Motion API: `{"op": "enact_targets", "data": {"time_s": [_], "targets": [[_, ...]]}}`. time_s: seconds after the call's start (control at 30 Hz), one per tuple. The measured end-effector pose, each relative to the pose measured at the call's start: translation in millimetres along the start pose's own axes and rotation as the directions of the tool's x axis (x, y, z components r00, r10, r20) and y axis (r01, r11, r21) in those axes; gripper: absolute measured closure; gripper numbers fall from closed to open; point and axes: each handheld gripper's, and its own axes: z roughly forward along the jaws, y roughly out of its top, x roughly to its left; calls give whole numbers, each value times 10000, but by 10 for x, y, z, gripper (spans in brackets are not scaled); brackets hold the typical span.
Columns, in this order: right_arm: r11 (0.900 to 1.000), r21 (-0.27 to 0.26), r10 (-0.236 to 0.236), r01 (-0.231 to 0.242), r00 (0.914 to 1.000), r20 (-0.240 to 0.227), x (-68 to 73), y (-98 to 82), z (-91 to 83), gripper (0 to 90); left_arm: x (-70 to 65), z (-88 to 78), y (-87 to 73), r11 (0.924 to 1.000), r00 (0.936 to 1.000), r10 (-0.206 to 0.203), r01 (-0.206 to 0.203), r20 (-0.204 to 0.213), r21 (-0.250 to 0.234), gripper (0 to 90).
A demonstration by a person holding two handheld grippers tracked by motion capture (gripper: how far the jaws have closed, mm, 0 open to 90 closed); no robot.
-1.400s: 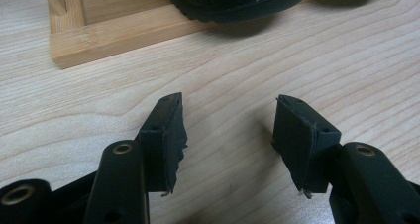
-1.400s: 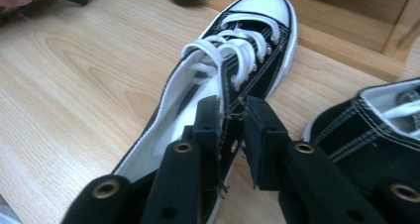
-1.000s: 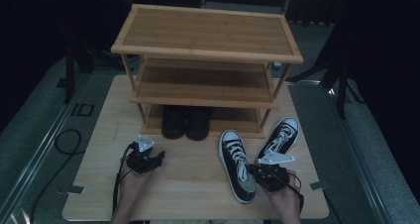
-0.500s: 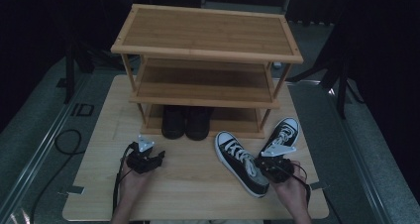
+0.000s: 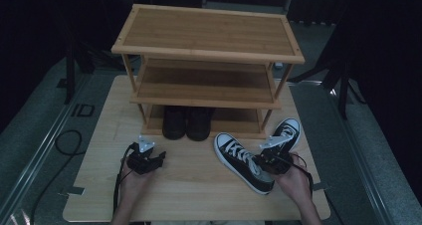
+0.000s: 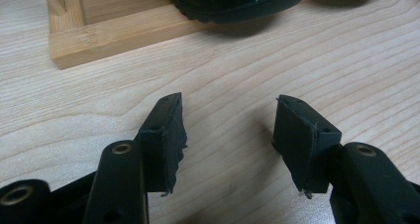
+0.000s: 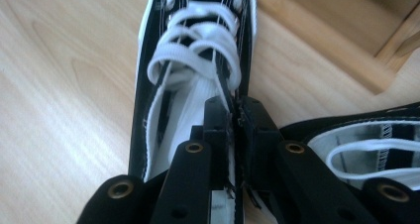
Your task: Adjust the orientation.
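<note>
No brand or label is readable on the sneaker (image 7: 193, 65): black canvas, white laces, white sole edge. The right gripper (image 7: 236, 116) has its fingers nearly closed, pinching the sneaker's side wall, and they have just been easing apart slightly. The toe points away beyond the fingers on the tabletop (image 5: 199, 185). The left gripper (image 6: 228, 135) hangs wide open, holding nothing.

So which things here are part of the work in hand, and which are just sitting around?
In hand:
- near sneaker, its collar pinched in the right gripper
- second sneaker beside it
- bamboo rack

Just there:
- dark shoes under the rack
- left gripper, open over bare table
</note>
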Motion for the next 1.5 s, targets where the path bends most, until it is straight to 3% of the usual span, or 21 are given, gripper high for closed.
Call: {"op": "enact_targets", "data": {"time_s": [0.03,0.3,0.43,0.7,0.93,1.17,1.5], "targets": [[9994,337,-102,103,9999,-25,-10,30,16,826,0,1,0,10000,10000,5,-5,2,-3,458],[9903,1262,-574,579,9983,-77,-33,145,43,839,1,2,2,10000,10000,52,-52,21,9,458],[9794,1926,-598,610,9981,-120,-24,219,57,846,1,3,3,10000,10000,71,-71,29,16,457],[9681,2461,-403,460,9988,-279,-42,283,72,879,0,4,4,10000,10000,62,-62,26,13,458],[9669,2511,-337,454,9981,-507,-77,294,74,886,0,4,4,10000,10000,77,-77,32,21,454],[9805,1928,-288,387,9981,-538,-89,220,57,882,0,3,4,10000,9999,94,-94,37,28,453],[9816,1875,-235,358,9974,-677,-98,212,48,887,0,3,4,10000,10000,94,-94,35,29,453]]}}
